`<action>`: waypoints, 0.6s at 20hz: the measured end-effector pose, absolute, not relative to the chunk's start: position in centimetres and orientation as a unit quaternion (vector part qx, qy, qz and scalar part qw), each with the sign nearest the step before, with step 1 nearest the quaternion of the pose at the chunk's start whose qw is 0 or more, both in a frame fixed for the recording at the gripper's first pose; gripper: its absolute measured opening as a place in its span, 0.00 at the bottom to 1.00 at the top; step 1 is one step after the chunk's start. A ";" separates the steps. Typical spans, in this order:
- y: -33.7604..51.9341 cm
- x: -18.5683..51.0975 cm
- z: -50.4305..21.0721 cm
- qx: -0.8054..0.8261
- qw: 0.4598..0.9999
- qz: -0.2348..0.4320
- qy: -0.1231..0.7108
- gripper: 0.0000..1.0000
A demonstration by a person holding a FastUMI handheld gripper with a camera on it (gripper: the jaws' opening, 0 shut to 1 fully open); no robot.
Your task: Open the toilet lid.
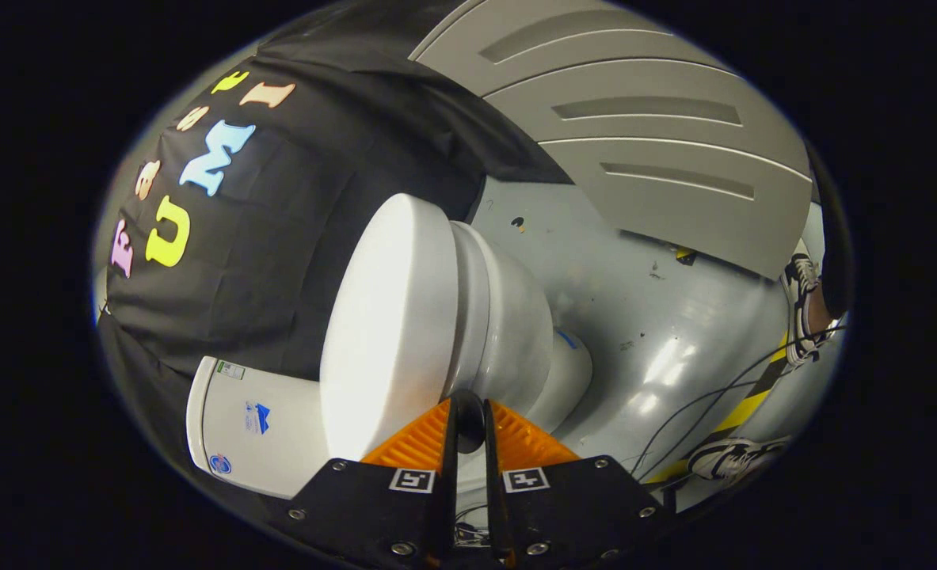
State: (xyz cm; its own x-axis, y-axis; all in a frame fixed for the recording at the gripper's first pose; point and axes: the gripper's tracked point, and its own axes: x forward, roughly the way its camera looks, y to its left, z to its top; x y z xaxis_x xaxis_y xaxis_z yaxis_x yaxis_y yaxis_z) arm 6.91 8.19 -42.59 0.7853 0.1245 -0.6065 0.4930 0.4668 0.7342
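gripper (468, 419) fingers pinched nearly together right at the toilet lid (381, 324) edge, looks like they're clamping it but can't really tell, bowl (516, 324) just beyond

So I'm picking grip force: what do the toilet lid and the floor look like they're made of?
The toilet lid looks like smooth white plastic with a soft sheen, though ceramic can't be ruled out. The floor seems glossy grey painted or coated, with bright glare and scuffs. The gripper meets the lid's edge, jaws nearly closed.

White toilet lid (393, 324) closed (flat on the bowl (516, 317)), just ahead.
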 end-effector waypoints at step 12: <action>7.9 6.7 -41.5 0.544 0.764 -0.163 0.307 0.00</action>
